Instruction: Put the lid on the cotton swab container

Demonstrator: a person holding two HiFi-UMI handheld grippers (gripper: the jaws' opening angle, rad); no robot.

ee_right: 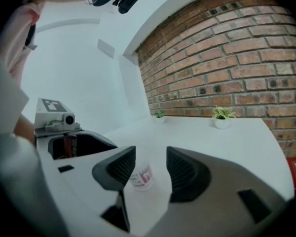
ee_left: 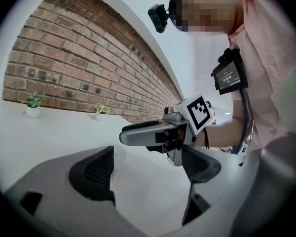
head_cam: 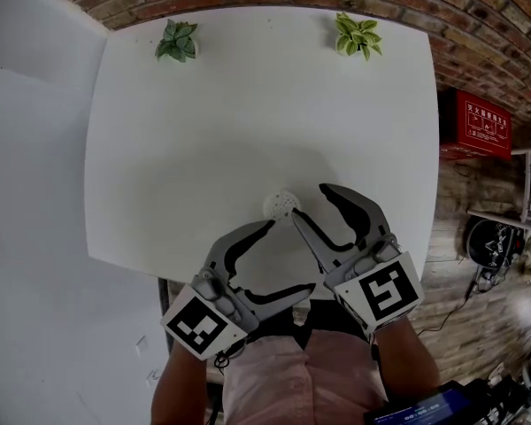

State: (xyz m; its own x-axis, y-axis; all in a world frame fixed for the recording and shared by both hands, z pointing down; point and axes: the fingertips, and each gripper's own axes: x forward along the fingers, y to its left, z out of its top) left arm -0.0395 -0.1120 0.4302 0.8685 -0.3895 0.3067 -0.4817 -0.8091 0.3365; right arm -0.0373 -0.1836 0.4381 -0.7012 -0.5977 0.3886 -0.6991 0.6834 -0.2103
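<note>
The cotton swab container (head_cam: 281,204) is a small round white tub standing near the table's front edge. In the right gripper view it shows a pink label (ee_right: 142,176) and stands just past the two pads. My right gripper (head_cam: 307,201) is open, its tips right beside the tub and not pressing on it. My left gripper (head_cam: 290,257) is open wide and empty, lower left of the tub. In the left gripper view the tub (ee_left: 119,166) shows pale beside the left pad. I cannot make out a separate lid.
The white table (head_cam: 248,104) carries two small potted plants at its far edge, one left (head_cam: 177,41) and one right (head_cam: 357,35). A brick wall runs behind. A red box (head_cam: 483,124) sits off the table's right side.
</note>
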